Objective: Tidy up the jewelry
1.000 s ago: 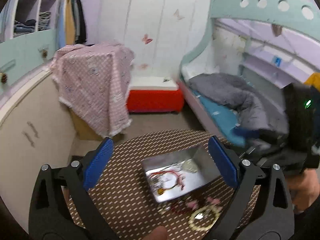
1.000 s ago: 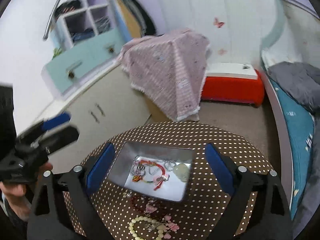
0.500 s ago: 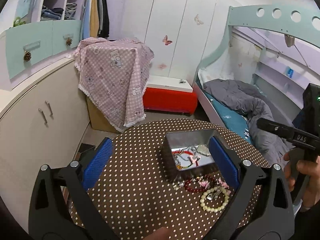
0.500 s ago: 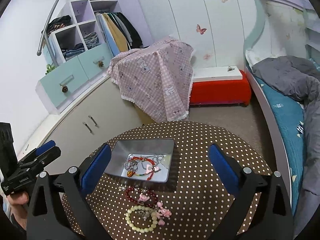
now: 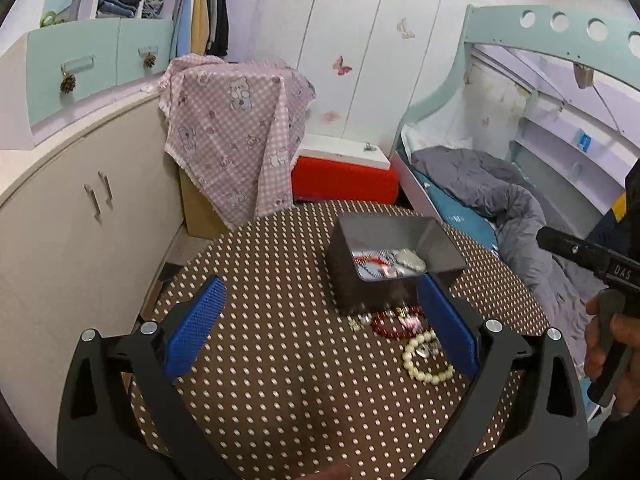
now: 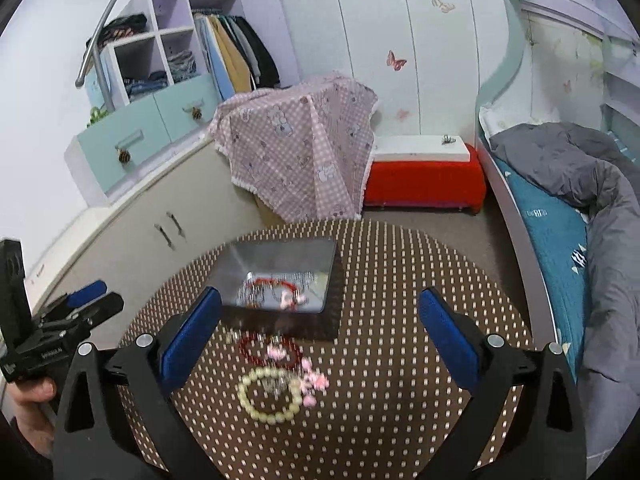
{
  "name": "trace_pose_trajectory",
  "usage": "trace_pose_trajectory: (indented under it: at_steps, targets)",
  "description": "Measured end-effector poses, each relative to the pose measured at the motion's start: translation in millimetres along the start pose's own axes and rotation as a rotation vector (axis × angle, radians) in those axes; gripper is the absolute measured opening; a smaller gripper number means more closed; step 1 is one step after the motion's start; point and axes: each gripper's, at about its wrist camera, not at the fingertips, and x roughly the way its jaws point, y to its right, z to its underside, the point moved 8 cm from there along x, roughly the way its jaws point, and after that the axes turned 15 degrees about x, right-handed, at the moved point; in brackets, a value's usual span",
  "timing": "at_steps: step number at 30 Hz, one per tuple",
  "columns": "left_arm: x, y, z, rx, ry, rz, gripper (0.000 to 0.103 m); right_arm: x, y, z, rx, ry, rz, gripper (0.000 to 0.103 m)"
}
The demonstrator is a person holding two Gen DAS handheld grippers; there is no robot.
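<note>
While both grippers, left gripper (image 5: 316, 330) and right gripper (image 6: 318, 334), hovered with jaws wide, empty, cream bead bracelet (image 6: 269, 395) and red bracelet (image 6: 270, 350) lay lower centre on worktop (image 6: 400, 320), just before metal tin (image 6: 280, 276), likely awaiting transfer.

Soft even light — fisheye warp, slight blur

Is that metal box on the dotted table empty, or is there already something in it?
Not empty. The open metal tin holds tangled jewelry, including a red bracelet. A cream bead bracelet lies outside on the table.
</note>
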Motion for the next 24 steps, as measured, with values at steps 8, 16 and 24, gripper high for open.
trace_pose_trajectory:
  at_steps: [8,16,24]
  targets:
    - [24,44,24,0.073,-0.079,0.073,0.095,11,30,35,0.051,-0.076,0.041,0.095]
    - [65,80,50,0.151,-0.21,0.1,0.094,15,48,51,0.082,-0.111,0.05,0.095]
    - [94,97,72,0.209,-0.306,0.101,0.057,19,57,53,0.089,-0.123,0.05,0.095]
